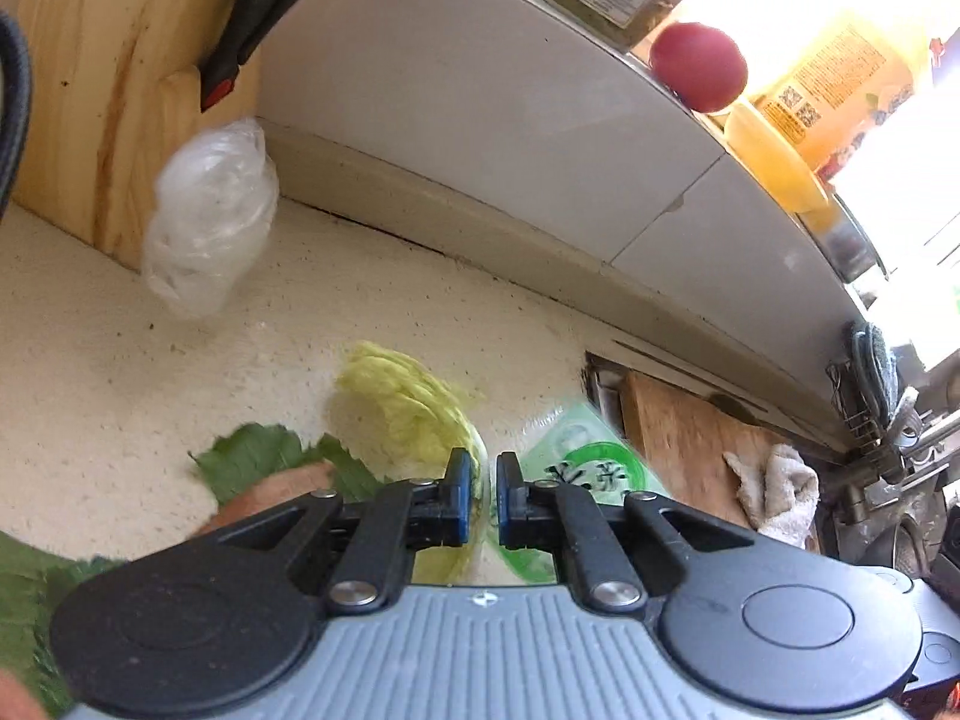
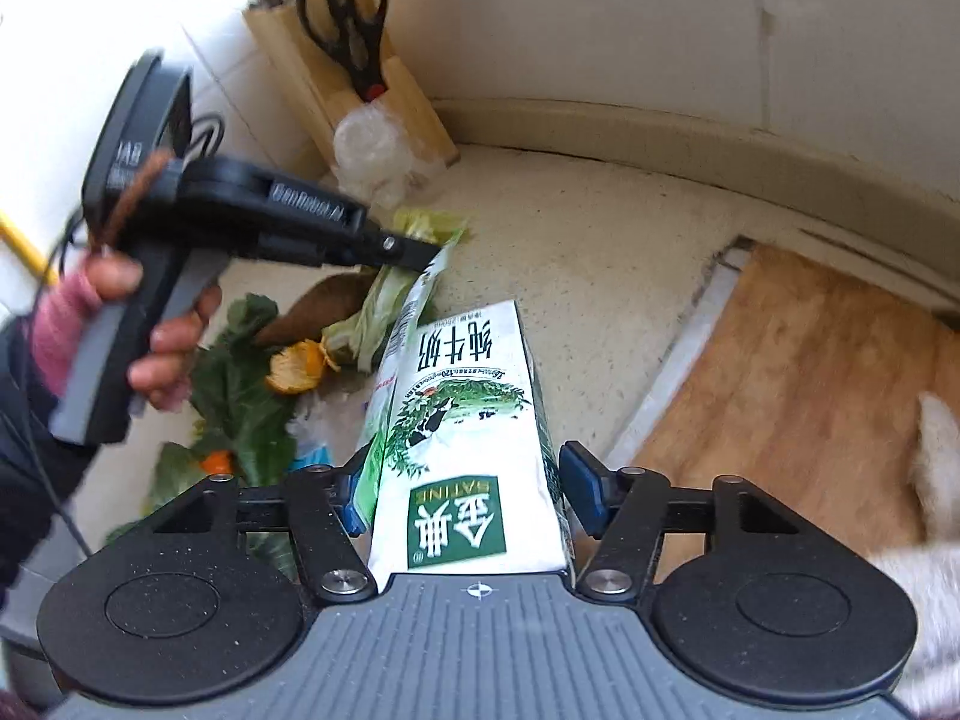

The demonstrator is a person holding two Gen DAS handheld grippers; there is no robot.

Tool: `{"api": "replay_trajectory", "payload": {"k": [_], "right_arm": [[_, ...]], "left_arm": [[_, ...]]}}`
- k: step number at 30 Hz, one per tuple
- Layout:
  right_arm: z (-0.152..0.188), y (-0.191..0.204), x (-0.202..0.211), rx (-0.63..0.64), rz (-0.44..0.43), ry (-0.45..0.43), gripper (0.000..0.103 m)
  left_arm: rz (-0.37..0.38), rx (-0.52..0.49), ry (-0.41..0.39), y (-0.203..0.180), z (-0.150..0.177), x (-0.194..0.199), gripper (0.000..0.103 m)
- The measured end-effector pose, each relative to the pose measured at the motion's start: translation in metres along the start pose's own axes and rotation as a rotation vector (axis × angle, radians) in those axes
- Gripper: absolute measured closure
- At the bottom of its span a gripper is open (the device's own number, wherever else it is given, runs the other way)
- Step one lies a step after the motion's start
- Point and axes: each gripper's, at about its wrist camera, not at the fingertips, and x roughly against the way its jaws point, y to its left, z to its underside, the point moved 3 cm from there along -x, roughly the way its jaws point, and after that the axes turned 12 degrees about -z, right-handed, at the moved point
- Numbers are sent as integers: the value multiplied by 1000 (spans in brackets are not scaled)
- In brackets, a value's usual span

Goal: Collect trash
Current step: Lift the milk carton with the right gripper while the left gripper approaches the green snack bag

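Note:
A white and green milk carton (image 2: 462,450) lies lengthwise between the fingers of my right gripper (image 2: 465,486), which is shut on its sides. A thin green and white plastic wrapper (image 2: 414,312) stands along the carton's left side. My left gripper (image 2: 420,255), held by a hand (image 2: 168,348), pinches the wrapper's top edge. In the left wrist view the left gripper (image 1: 483,480) is nearly closed, with the wrapper (image 1: 576,468) reaching into the narrow gap. A pale cabbage leaf (image 1: 408,402), dark green leaves (image 1: 258,456) and orange peel (image 2: 297,366) lie on the speckled counter (image 2: 600,252).
A crumpled clear plastic bag (image 1: 207,222) leans against a wooden knife block (image 2: 336,78) holding scissors (image 2: 348,18). A wooden board (image 2: 810,390) with a white cloth (image 1: 774,492) covers the sink at the right. A ledge above carries jars, a red fruit (image 1: 699,66) and a yellow bowl (image 1: 774,162).

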Motion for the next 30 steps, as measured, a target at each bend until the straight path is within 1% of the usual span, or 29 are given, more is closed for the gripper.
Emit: {"api": "replay_trajectory", "payload": {"k": [2, 4, 5, 7, 8, 9, 10, 11, 12, 13, 14, 15, 16, 17, 18, 19, 22, 23, 24, 26, 29, 30], "right_arm": [[6, -1, 14, -43, -11, -32, 42], [13, -1, 29, -72, -18, -57, 42], [16, 0, 34, -70, -6, -63, 42], [22, 2, 38, -64, 10, -60, 42], [25, 4, 40, -61, 10, -58, 42], [27, 6, 40, -48, 11, -52, 42], [29, 8, 40, -28, 14, -40, 41], [30, 8, 39, -16, 16, -33, 40], [32, 9, 39, -10, 17, -28, 38], [34, 9, 40, -4, 15, -17, 37], [36, 9, 40, 0, 10, -4, 31], [38, 9, 42, -2, 8, -7, 22], [41, 9, 44, -2, 7, -10, 19], [42, 10, 44, 3, 8, -5, 19], [43, 10, 46, 8, 12, -3, 18], [44, 9, 46, 10, 14, -5, 18], [45, 10, 44, 14, -5, -13, 19], [46, 11, 44, 23, -8, -16, 19], [46, 13, 43, 37, -6, -16, 19], [49, 18, 43, 76, 3, -19, 21], [56, 23, 45, 113, 5, -26, 21], [58, 23, 45, 121, 8, -28, 21]], "left_arm": [[14, -10, 11, -6, 3, -1, 97], [34, -15, 17, -11, 10, 4, 97], [56, -21, 16, -14, 13, 9, 97], [94, -32, 25, -19, 21, 16, 97], [110, -18, 32, -20, 26, 20, 94], [129, 3, 55, -23, 34, 21, 90], [147, 23, 85, -25, 39, 21, 89], [155, 48, 110, -25, 43, 20, 84], [162, 81, 124, -25, 49, 23, 79], [170, 118, 136, -24, 53, 23, 76], [182, 157, 147, -23, 56, 23, 71], [200, 202, 156, -23, 58, 21, 63], [221, 259, 170, -22, 62, 20, 59], [238, 309, 189, -25, 68, 16, 54], [247, 350, 200, -25, 73, 14, 54], [246, 373, 195, -27, 76, 13, 54], [234, 396, 182, -37, 80, 16, 53], [234, 393, 184, -41, 83, 16, 50], [219, 384, 193, -41, 86, 17, 48], [124, 381, 248, -42, 93, 15, 47], [88, 387, 240, -45, 98, 22, 46], [78, 386, 223, -49, 98, 23, 47]]}}
